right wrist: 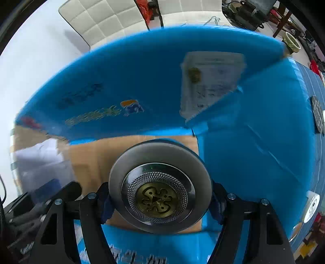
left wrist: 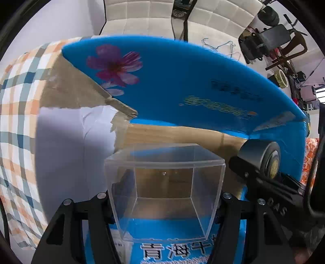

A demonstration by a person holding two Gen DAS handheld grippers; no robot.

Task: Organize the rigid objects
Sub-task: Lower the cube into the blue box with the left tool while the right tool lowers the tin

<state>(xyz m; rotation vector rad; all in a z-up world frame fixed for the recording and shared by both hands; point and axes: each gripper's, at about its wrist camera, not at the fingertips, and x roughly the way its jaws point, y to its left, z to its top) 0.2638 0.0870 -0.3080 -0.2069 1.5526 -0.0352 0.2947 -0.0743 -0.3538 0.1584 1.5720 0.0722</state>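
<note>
The left gripper (left wrist: 164, 200) is clenched on a clear plastic box (left wrist: 164, 190), open end facing forward. The right gripper (right wrist: 160, 200) grasps a round metal tin (right wrist: 159, 192) by its sides, its embossed lid facing the camera. Both of these 2 rigid things hang just above the open blue carton (left wrist: 182, 81), probably so each can be lowered straight inside; the tin sits just right of the clear box. Ahead, the carton's flaps stand raised. Beyond them are a checked cloth (left wrist: 18, 113) at left, a white quilted cushion (left wrist: 146, 12), and dark clutter far right.
</note>
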